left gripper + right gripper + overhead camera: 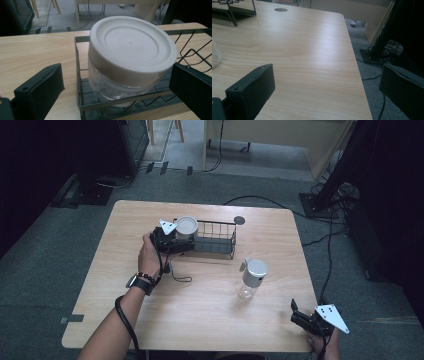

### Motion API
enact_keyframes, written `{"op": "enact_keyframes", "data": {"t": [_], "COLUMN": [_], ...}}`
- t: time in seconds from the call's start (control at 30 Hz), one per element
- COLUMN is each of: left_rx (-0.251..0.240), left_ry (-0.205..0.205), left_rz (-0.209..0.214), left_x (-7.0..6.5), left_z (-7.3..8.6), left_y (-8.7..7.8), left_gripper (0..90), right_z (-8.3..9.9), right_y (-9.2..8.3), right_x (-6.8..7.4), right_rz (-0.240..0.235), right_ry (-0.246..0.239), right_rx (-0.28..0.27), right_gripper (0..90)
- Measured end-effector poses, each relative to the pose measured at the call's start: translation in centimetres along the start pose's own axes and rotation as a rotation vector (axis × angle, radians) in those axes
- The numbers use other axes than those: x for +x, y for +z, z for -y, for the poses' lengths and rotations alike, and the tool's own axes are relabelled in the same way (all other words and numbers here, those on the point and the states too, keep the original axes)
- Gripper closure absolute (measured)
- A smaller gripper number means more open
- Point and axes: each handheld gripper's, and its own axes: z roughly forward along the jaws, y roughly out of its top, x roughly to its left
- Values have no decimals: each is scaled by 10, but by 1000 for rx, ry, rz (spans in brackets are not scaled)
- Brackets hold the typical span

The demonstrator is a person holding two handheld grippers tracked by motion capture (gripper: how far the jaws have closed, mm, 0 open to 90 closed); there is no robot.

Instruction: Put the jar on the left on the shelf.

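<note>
A black wire basket (pixel 216 238) stands at the table's middle back. A clear jar with a wide white lid (pixel 186 227) sits in its left end. My left gripper (pixel 183 244) is at that end, open, its jaws on either side of the jar (pixel 130 50) without closing on it. The basket's rim (pixel 79 75) runs between the jaws. A second clear jar with a grey lid (pixel 254 278) stands on the table to the right of centre. My right gripper (pixel 295 314) hangs open near the front right corner, holding nothing (pixel 327 87).
The wooden table (pixel 200 310) has a round grey grommet (pixel 239 220) behind the basket. The basket's right part holds nothing. Its right edge (pixel 359 75) drops to grey carpet with cables and a black stand foot (pixel 320 202).
</note>
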Motion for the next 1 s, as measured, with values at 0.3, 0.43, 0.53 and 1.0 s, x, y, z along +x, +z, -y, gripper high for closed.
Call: {"op": "enact_keyframes", "data": {"t": [0.3,0.43,0.53,1.0], "left_rx": [-19,-27,-24,-12], "left_ry": [-9,-15,-10,-15], "left_rz": [3,10,15,24], "left_x": [10,13,14,25], "left_z": [15,21,27,53], "left_y": [-10,-14,-17,-25], "left_gripper": [0,0,0,0], "right_z": [0,0,0,0], "right_y": [0,0,0,1], "right_x": [0,0,1,1], "right_rz": [1,2,3,7], "right_ry": [-1,-3,-6,-11], "right_rx": [2,2,3,6], "right_gripper": [0,0,0,0]}}
